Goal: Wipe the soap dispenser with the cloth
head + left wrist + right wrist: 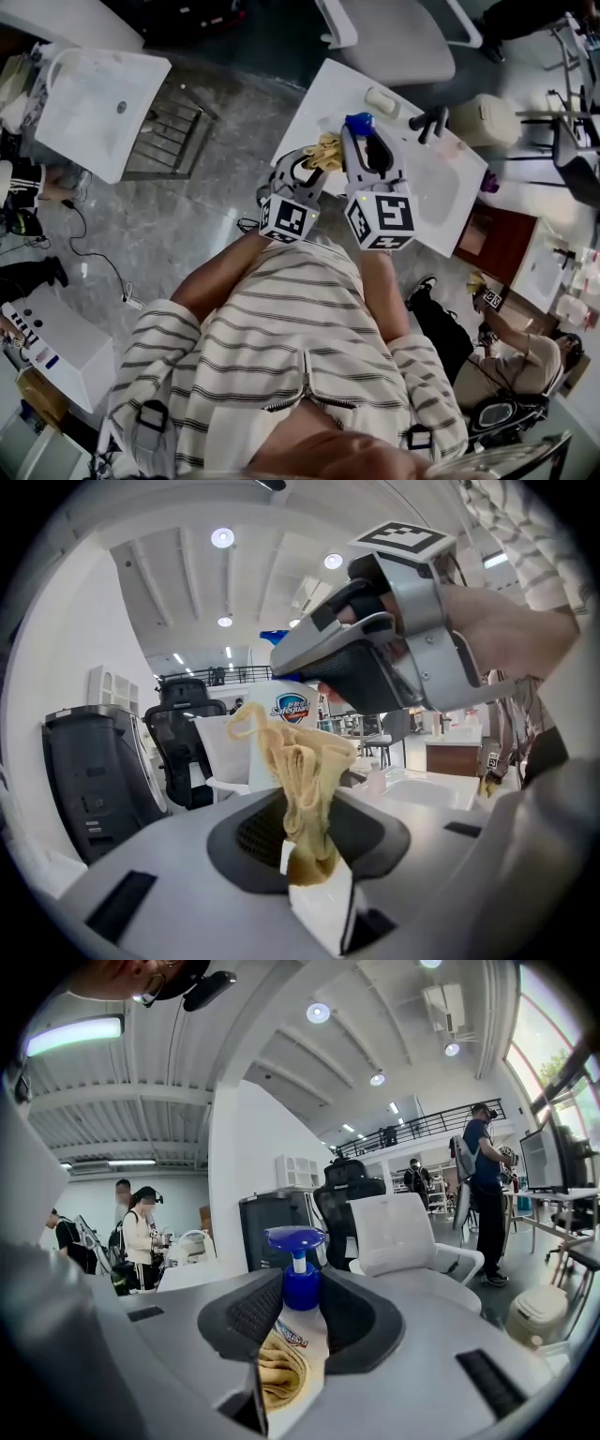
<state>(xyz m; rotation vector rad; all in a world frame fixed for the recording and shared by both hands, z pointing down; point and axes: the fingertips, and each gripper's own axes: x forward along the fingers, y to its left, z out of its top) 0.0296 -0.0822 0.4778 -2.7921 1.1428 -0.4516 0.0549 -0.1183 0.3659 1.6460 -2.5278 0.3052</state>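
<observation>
The soap dispenser (pixel 296 1290), a white bottle with a blue pump head, stands upright between the jaws of my right gripper (pixel 292 1327), which is shut on it. A crumpled yellow cloth (pixel 302 782) sticks up from my left gripper (pixel 306 829), which is shut on its lower end. In the right gripper view the cloth (pixel 279 1372) lies against the bottle's left side, low down. The head view has both grippers side by side over the counter, the left gripper (pixel 315 156) with the cloth (pixel 328 150) just left of the right gripper (pixel 362 142) and the blue pump (pixel 359 121).
A white counter with a sink (pixel 441 192) lies under the grippers, with a black faucet (pixel 429 121) and a small white object (pixel 382 101) on it. A grey chair (pixel 394 37) stands behind, a bin (pixel 483 120) to the right, another sink unit (pixel 94 103) at far left.
</observation>
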